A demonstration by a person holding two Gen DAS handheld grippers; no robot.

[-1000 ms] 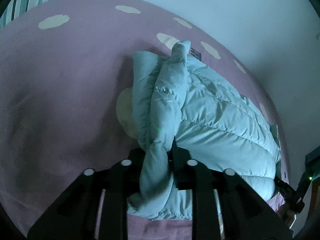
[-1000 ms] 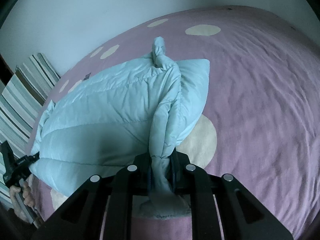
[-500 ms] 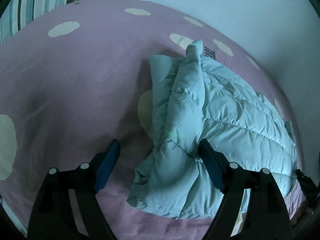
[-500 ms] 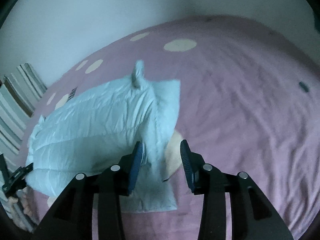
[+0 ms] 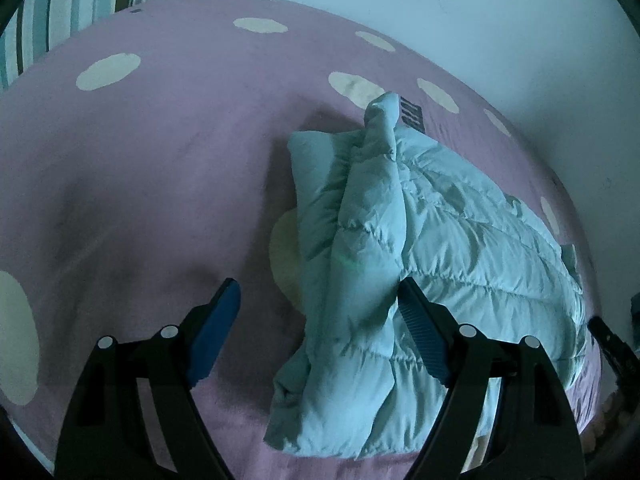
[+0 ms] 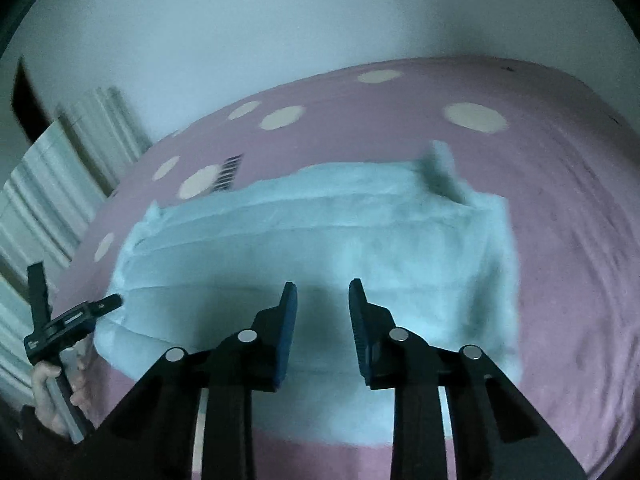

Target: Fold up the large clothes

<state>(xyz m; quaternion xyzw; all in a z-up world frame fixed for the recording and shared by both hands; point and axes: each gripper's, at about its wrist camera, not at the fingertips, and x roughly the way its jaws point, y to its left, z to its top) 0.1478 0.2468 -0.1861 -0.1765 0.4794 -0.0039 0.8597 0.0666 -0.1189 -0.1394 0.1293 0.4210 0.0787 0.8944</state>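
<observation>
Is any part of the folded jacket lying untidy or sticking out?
Yes. On the light blue puffer jacket, the folded-over sleeve lies bunched and twisted along one edge, and its cuff end sticks up instead of lying flat.

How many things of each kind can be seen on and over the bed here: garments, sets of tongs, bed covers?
Pale blue quilted jacket: 1
Sets of tongs: 2, the left tongs and the right tongs, both open
Purple bed cover with pale dots: 1
Total: 4

Both wrist views look down, close, on the jacket (image 5: pixel 420 240).
</observation>
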